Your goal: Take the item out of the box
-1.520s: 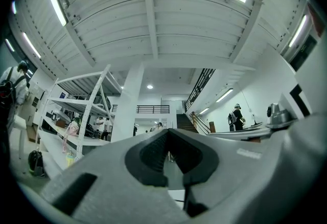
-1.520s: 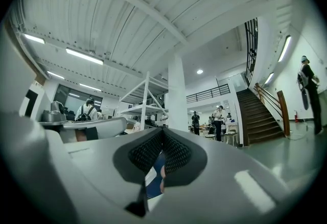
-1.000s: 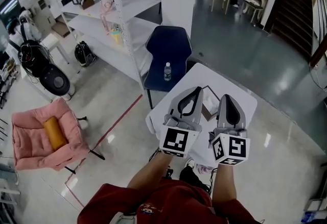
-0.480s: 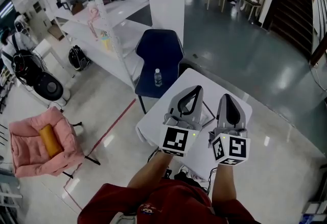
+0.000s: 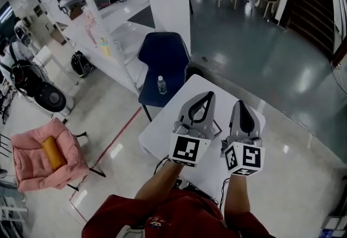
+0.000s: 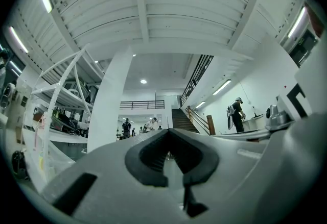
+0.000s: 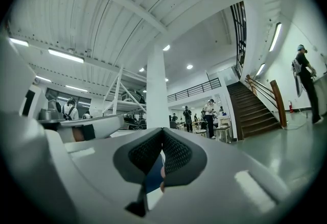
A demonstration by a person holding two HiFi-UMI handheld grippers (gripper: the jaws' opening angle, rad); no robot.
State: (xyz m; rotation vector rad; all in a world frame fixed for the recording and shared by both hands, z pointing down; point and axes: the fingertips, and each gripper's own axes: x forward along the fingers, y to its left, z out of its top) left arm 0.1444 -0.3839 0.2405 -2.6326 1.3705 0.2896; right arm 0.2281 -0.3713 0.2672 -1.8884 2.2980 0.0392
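Hovering over the table (image 5: 162,131), you are holding left gripper (image 5: 208,94) and right gripper (image 5: 240,103) empty, jaws together; next, open them and reach toward twelve o'clock.

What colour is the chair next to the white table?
The chair is dark navy blue; the head view shows it best.

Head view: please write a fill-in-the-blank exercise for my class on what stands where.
The water bottle stands on the seat of the ____ chair.
The orange roll lies in the ____ armchair.
The left gripper and the right gripper are held over the ____ table.
Missing words: blue, pink, white.
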